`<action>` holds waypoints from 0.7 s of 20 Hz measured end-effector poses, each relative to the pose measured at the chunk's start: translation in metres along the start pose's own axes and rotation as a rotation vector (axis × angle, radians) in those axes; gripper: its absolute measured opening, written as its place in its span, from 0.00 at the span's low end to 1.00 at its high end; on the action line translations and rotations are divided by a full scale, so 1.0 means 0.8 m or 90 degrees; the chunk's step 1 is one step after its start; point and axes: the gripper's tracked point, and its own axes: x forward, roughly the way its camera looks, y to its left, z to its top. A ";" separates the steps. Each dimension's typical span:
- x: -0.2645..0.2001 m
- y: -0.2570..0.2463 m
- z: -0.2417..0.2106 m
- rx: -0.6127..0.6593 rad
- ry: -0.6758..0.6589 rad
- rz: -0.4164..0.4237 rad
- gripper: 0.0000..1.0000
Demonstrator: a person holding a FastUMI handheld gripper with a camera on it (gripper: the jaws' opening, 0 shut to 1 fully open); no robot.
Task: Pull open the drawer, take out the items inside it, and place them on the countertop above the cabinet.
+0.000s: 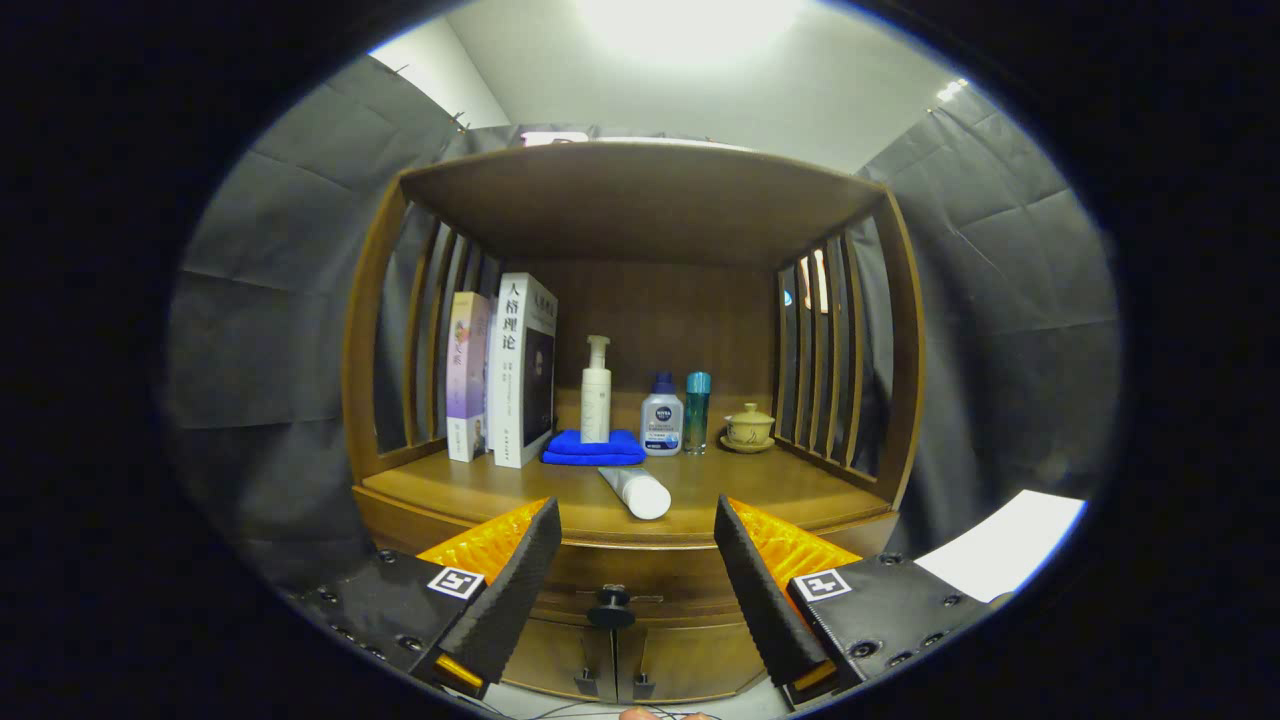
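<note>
The hand-held gripper (635,560) hangs open — fingers spread, empty — before the drawer knob (610,603); a white tube (636,491) lies on the worktop (480,490).

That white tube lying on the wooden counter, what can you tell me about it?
The white tube lies on its side on the wooden countertop, alone near the front edge. It looks like smooth plastic, with a rounded cap end pointing toward the camera and the body angling back toward the folded blue cloth, close to it. Only the counter touches it. The gripper is open, and the tube is beyond its fingers.
</note>
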 end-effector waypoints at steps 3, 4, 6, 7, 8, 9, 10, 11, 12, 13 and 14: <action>-0.036 0.000 0.019 0.007 -0.002 0.033 0.97; -0.046 -0.002 0.030 0.015 -0.009 0.037 0.97; -0.065 -0.012 0.053 0.028 -0.026 0.040 0.97; -0.073 -0.016 0.063 0.030 -0.032 0.040 0.97; -0.082 -0.019 0.075 0.032 -0.039 0.041 0.97; -0.092 -0.023 0.086 0.033 -0.045 0.041 0.96; -0.103 -0.026 0.097 0.035 -0.051 0.040 0.96; -0.112 -0.025 0.105 0.038 -0.057 0.041 0.96; -0.123 -0.022 0.113 0.040 -0.061 0.044 0.96; -0.132 -0.019 0.119 0.034 -0.064 0.048 0.96; -0.138 -0.018 0.126 0.019 -0.068 0.049 0.96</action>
